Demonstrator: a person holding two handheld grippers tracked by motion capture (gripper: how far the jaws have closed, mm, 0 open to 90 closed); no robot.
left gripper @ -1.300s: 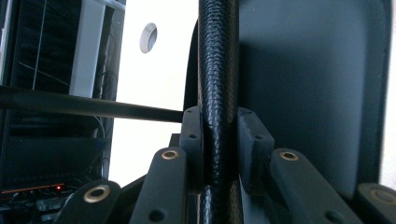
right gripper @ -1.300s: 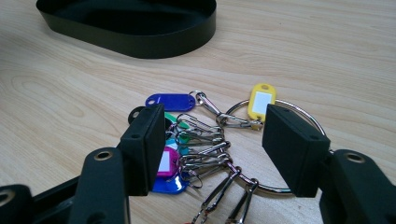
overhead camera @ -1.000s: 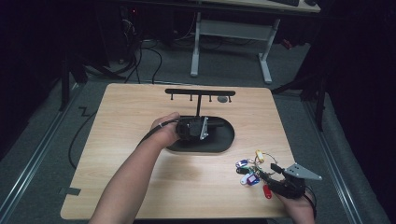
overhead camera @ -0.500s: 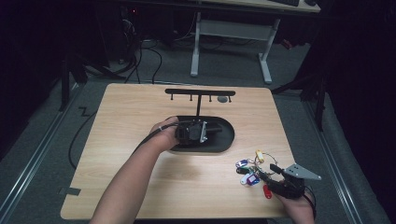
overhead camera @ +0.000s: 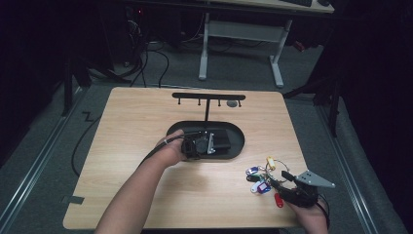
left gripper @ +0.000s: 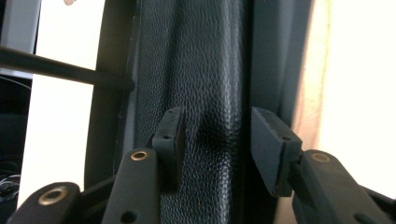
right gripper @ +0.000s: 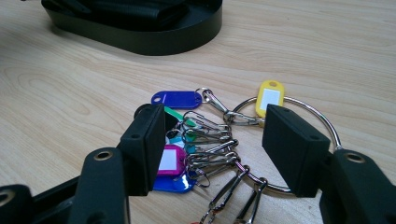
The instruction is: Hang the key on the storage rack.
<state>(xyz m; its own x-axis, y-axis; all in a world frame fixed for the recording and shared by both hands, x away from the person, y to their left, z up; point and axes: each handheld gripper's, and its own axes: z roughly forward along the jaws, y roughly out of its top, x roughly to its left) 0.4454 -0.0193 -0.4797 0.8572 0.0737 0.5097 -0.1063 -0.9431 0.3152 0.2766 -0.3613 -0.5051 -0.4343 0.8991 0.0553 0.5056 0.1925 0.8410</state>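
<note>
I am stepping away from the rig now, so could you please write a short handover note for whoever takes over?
Left gripper: over the black oval tray; its jaws have just been opening and now stand apart above the tray's textured floor, nothing between them.
Right gripper: open, hovering over the bunch of key tags on its metal ring, not gripping.
The bunch lies on the table near the front right corner; the hook rack stands behind the tray.
Done: I can't confirm any step.
Left: probably picking up the keys.
</note>
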